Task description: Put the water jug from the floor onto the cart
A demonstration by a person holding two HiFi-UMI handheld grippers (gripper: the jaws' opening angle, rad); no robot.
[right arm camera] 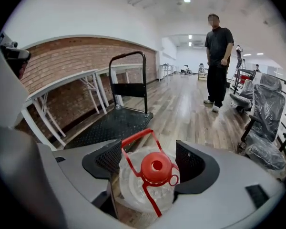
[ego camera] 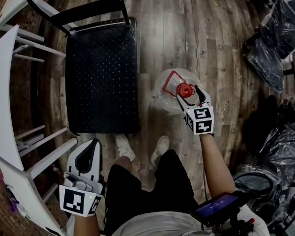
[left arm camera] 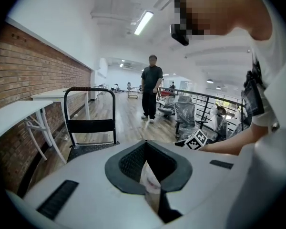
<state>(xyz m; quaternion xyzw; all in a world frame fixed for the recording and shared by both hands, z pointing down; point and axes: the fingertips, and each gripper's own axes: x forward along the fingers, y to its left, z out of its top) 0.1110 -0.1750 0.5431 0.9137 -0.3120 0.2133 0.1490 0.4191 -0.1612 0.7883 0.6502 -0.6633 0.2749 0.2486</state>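
While the right gripper [right arm camera: 150, 162] gapes open around the cap [right arm camera: 156, 167] of the jug [right arm camera: 131, 187], left gripper [left arm camera: 146, 171] shut, a grip on the thin handle [right arm camera: 138, 136] may slip.

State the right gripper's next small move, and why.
Probably ease the right gripper down and close on the red cap: its jaws stand open either side of it, and the water jug sits on the floor beside the cart.

Water jug [right arm camera: 133, 191] base hidden behind right gripper [right arm camera: 149, 161]; table [ego camera: 2, 82] cut by left edge.
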